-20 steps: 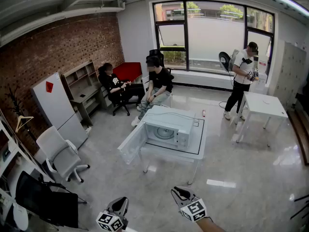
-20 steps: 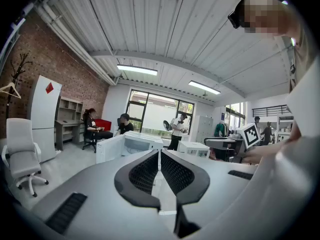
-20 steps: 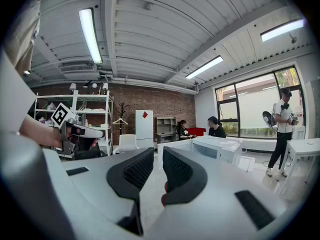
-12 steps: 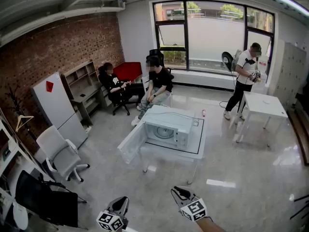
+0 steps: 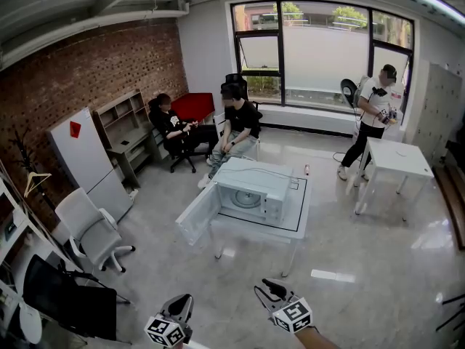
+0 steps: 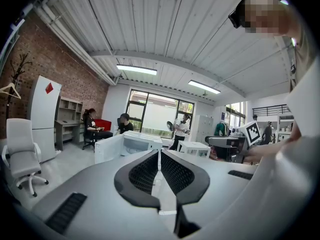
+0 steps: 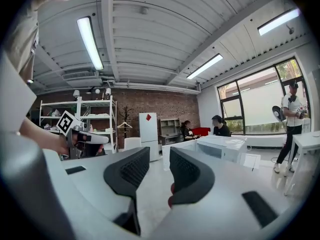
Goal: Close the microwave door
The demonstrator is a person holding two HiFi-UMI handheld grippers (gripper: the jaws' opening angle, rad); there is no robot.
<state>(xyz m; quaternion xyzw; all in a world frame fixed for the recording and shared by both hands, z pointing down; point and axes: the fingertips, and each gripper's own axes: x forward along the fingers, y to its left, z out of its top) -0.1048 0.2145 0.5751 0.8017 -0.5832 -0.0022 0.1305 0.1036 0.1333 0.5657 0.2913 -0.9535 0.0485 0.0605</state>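
only the head view shows the whole microwave (image 5: 254, 187), at 12 o'clock on its white table (image 5: 299, 227), well apart from me, its door (image 5: 197, 214) swung open toward 9. my own views show my fingers: left gripper (image 6: 160, 160) pressed together on nothing, right gripper (image 7: 159, 170) a little apart, holding nothing. both point nearly level, down at 6. glossy floor (image 5: 218, 289) lies between us; an office chair (image 5: 91, 231) sits at 9.
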